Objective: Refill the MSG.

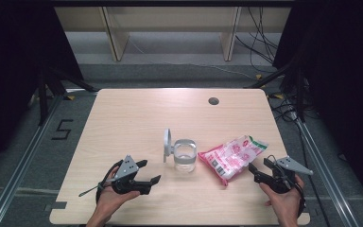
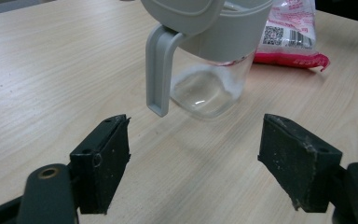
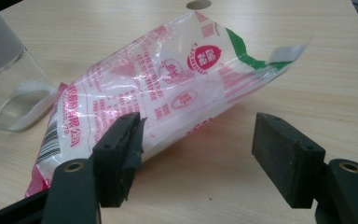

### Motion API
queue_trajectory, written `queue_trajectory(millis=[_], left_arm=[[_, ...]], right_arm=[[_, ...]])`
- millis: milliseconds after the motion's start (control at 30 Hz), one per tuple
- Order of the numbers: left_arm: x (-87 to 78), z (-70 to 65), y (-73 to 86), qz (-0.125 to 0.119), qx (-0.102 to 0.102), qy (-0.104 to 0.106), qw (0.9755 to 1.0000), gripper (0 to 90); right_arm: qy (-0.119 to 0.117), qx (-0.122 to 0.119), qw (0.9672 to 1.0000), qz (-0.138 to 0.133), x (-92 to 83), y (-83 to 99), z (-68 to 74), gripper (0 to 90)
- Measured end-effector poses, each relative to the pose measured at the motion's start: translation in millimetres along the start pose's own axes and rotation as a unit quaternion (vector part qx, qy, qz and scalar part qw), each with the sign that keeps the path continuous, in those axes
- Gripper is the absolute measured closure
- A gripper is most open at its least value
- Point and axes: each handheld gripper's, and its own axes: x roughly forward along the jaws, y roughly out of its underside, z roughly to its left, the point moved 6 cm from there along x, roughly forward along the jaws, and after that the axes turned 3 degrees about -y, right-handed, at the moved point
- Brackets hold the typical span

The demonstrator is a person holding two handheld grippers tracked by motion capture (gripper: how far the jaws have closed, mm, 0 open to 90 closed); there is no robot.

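Wooden table [image 1: 132, 118] | glass jar [image 1: 185, 161]; pink bag [image 1: 236, 156] | both grippers agape

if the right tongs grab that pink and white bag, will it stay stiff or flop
The bag will probably flop: its thin film looks creased and its open end curls up. The white contents would likely shift toward whichever end hangs lower. The glossy film may slip between the open right tongs, so a firm pinch seems wise.

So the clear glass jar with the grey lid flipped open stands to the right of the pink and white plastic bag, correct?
Not quite: the clear glass jar with the grey lid flipped open stands to the left of the pink and white plastic bag, as the high view shows.
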Motion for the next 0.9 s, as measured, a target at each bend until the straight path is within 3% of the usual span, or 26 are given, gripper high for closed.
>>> queue_trajectory(millis=[33,67,100,133,167,200,233,267,300,333,367,400,467,500,567,600,667,700,733,767,800,833,867,900], left_arm=[[0.5,-0.9,0.4,-0.001,0.000,0.003,1.0000,23.6],[0.5,1.0,0.1,-0.001,0.017,0.003,0.9998,23.6],[0.6,0.9,0.1,-0.001,0.015,0.003,0.9999,23.6],[0.6,1.2,-0.2,-0.002,0.016,0.002,0.9999,23.6],[0.5,1.1,-0.3,-0.002,0.016,0.002,0.9999,23.6],[0.2,0.8,-0.1,-0.001,0.017,0.002,0.9999,23.6],[0.9,-1.9,0.3,-0.004,-0.002,0.001,1.0000,23.6],[0.4,-1.3,1.1,0.001,0.003,0.001,1.0000,23.6],[0.7,-0.6,0.9,0.001,0.014,0.000,0.9999,23.6],[1.3,-2.0,1.6,0.003,0.003,0.001,1.0000,23.6],[2.4,-2.7,0.8,-0.002,0.005,0.002,1.0000,23.6],[2.3,-1.2,1.4,0.003,0.018,0.006,0.9998,23.6],[2.7,-3.7,3.4,0.006,0.001,0.003,1.0000,23.6],[2.7,-1.7,3.1,0.006,0.016,0.003,0.9998,23.6],[2.6,-1.3,2.8,0.006,0.015,0.002,0.9999,23.7],[2.7,-1.7,2.5,0.003,0.013,0.003,0.9999,23.7],[2.1,-2.7,3.9,0.006,0.001,0.004,1.0000,23.7],[1.6,-1.4,3.4,0.006,0.010,0.003,0.9999,23.7],[1.7,-1.9,3.3,0.005,0.002,0.001,1.0000,23.8],[1.9,-2.1,2.8,0.003,0.001,0.002,1.0000,23.8],[1.8,-1.7,3.2,0.005,0.003,0.001,1.0000,23.8],[1.9,-2.2,4.0,0.007,0.001,0.003,1.0000,23.8],[1.9,-1.6,4.5,0.007,0.006,-0.001,1.0000,23.8],[2.4,-1.6,4.3,0.006,0.009,0.003,0.9999,23.8]], right_arm=[[0.003,-0.017,0.9998,-0.003,1.5,-0.7,-3.8,31.7],[0.003,-0.008,1.0000,-0.005,3.1,-0.2,-2.3,31.6],[-0.001,-0.016,0.9999,-0.004,4.6,-0.4,-3.3,31.5],[0.002,0.001,1.0000,0.005,4.0,0.8,-0.2,30.9],[-0.005,-0.009,0.9999,0.004,5.6,0.6,-1.4,30.2],[-0.011,-0.001,0.9999,0.010,5.9,1.6,0.7,29.8],[-0.015,-0.002,0.9999,0.006,8.1,1.2,0.4,29.9],[-0.016,-0.003,0.9999,0.006,9.1,0.9,-0.8,29.8],[-0.017,0.015,0.9996,0.016,8.8,1.8,1.5,29.4],[-0.013,-0.004,0.9999,0.003,11.5,-0.8,-2.1,29.2],[-0.023,0.029,0.9993,0.011,11.7,-0.5,2.8,29.2],[-0.021,0.011,0.9997,-0.001,14.8,-2.9,-1.2,29.0],[-0.025,0.010,0.9996,0.005,16.9,-4.4,-1.4,28.9],[-0.030,0.015,0.9994,0.007,19.4,-4.7,-0.3,28.9],[-0.026,0.032,0.9991,0.013,23.4,-4.9,3.0,28.9],[-0.026,0.007,0.9995,0.015,26.6,-5.4,-0.4,29.0],[-0.029,0.013,0.9993,0.019,30.3,-5.3,0.2,28.8],[-0.024,0.027,0.9991,0.023,30.6,-4.1,2.2,28.6],[-0.019,0.029,0.9993,0.017,34.0,-5.5,2.0,28.5],[-0.013,0.013,0.9996,0.023,35.1,-6.0,-1.3,28.5],[-0.012,0.018,0.9993,0.030,35.2,-5.9,-0.7,28.5],[-0.018,0.038,0.9987,0.027,35.9,-6.0,2.1,28.5],[-0.020,0.014,0.9992,0.031,36.1,-6.4,-2.3,28.5],[-0.016,0.023,0.9994,0.020,39.7,-7.4,-2.4,28.5]])
